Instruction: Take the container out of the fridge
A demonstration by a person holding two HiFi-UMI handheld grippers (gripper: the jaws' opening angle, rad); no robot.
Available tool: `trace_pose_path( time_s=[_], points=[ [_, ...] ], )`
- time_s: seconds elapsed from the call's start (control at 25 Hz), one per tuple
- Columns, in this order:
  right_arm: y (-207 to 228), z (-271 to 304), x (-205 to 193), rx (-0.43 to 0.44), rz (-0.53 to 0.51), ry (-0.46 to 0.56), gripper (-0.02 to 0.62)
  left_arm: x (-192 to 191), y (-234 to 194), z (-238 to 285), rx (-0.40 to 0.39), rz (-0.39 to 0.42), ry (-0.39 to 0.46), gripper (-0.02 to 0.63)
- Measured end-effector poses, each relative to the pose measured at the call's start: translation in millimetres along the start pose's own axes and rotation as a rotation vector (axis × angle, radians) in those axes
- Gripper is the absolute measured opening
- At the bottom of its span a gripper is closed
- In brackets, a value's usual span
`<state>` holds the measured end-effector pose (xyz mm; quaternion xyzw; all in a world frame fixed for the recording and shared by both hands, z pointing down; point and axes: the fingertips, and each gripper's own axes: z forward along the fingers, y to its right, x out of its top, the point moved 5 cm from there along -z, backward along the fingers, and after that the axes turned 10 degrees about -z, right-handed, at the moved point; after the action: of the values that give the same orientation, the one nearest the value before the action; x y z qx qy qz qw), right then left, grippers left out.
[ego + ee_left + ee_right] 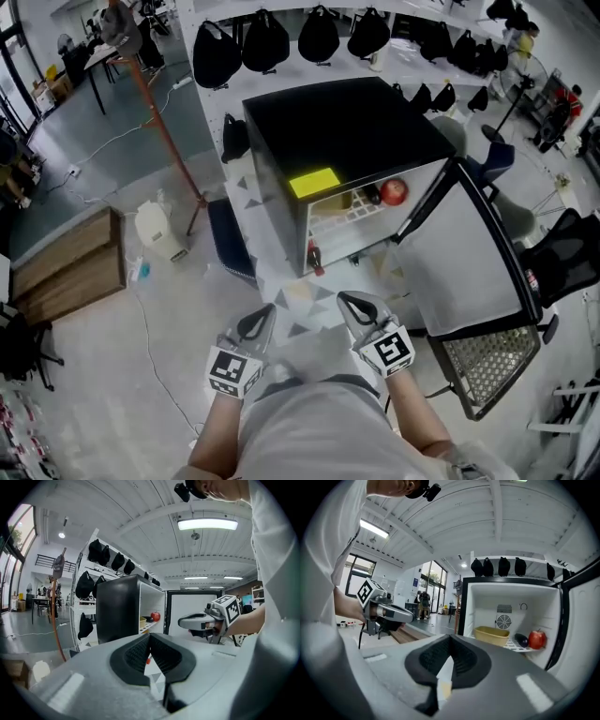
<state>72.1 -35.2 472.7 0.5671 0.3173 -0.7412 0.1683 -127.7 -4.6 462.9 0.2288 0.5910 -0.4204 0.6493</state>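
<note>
A yellow container [314,183] sits on the upper wire shelf of the open black mini fridge [347,127]; in the right gripper view the container [491,634] is at the shelf's left. A dark eggplant [521,640] and a red apple [536,639] lie beside it. Both grippers hang in front of the fridge, well short of it, at waist height. My left gripper [260,322] [150,638] is shut with nothing in it. My right gripper [359,306] [450,639] is shut and empty as well.
The fridge door [469,253] stands swung open to the right. A red-capped bottle [314,258] stands low in the fridge. A wire-mesh chair [487,361] is at the right, a white jug [155,230] and a wooden crate [66,262] at the left. Black bags [267,42] hang behind.
</note>
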Motion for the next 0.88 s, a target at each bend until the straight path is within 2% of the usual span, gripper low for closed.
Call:
trace_pose_path(
  time_s=[0.2,0.36,0.72,0.88],
  points=[
    [8,24,-7,-0.078,-0.046,-0.059,0.003,7,-38,-6,-0.04,0.022,-0.015,0.008],
    [17,39,-11,-0.116,-0.087,-0.099,0.005,7,-62,-13,-0.039,0.016,-0.021,0.008],
    [52,79,-9,-0.096,-0.117,-0.128,0.005,1,-89,-20,0.05,-0.017,-0.042,0.008],
    [73,98,-16,-0.065,-0.204,-0.157,0.005,4,-92,-8,0.094,-0.026,-0.039,0.008]
  ],
)
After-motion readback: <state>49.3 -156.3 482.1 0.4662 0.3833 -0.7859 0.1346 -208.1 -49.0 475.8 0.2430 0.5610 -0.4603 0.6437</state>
